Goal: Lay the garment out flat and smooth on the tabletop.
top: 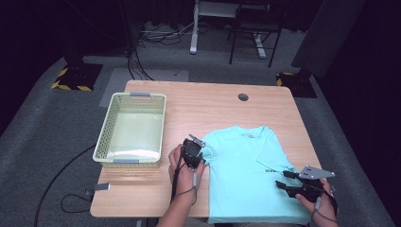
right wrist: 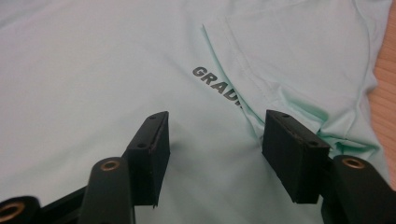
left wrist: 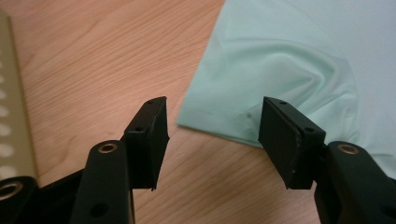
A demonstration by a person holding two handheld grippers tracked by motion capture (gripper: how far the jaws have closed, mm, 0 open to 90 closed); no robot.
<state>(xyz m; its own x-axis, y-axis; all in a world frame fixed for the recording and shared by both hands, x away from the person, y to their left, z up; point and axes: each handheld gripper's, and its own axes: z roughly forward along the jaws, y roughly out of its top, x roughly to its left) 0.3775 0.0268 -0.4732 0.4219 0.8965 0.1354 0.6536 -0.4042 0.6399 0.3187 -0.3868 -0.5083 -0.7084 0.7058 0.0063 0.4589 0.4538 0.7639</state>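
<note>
we see tee [top: 246, 175] flat on table [top: 198, 101], right of basket [top: 131, 129] | soft, light, slippery-ish; we'd pinch sleeve hem [left wrist: 219, 126] | left gripper [left wrist: 212, 135] gaping, empty | right gripper [right wrist: 215, 149] gaping over chest, empty

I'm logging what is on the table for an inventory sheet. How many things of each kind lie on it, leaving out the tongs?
T-shirt, mint green: 1
Basket, pale yellow-green plastic: 1
Total: 2
</note>
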